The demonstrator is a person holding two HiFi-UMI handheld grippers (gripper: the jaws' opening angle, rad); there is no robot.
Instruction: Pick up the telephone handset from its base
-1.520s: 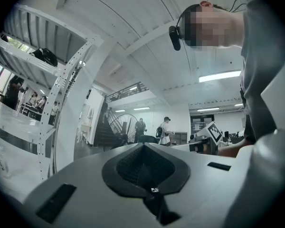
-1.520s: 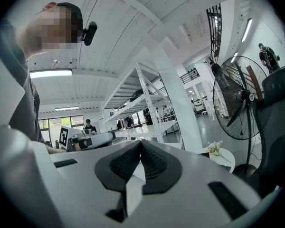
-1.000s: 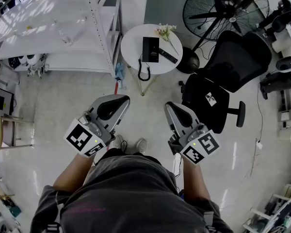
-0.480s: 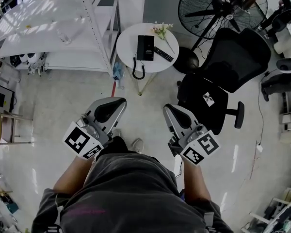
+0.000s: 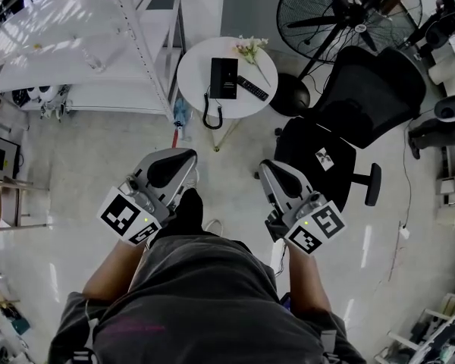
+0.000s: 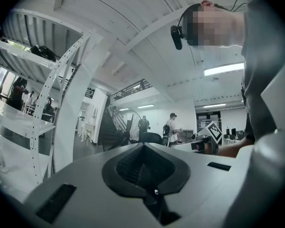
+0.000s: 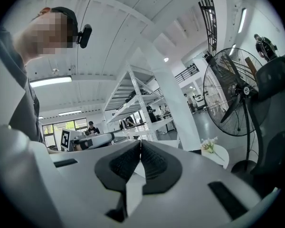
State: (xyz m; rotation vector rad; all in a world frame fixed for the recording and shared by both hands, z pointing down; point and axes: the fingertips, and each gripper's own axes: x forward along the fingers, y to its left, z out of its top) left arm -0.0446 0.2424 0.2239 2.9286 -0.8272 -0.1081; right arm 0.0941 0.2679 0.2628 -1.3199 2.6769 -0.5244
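The black telephone (image 5: 224, 78) lies on a small round white table (image 5: 193, 78) well ahead of me, its handset on the base and its coiled cord (image 5: 210, 114) hanging over the near edge. My left gripper (image 5: 185, 158) and right gripper (image 5: 267, 167) are held level at waist height, far short of the table. Each gripper view shows its dark pads pressed together with nothing between them: left gripper (image 6: 143, 146), right gripper (image 7: 140, 144). The phone itself is hidden in both gripper views.
A remote (image 5: 252, 88) and white flowers (image 5: 250, 49) share the table. A black office chair (image 5: 356, 112) and a standing fan (image 5: 341, 14) are to the right, and white shelving (image 5: 98, 44) is to the left. Pale floor lies between me and the table.
The view has shifted as I step forward: the table has drifted left in the head view, and a dark shoe now shows between the grippers. Both grippers stay shut.
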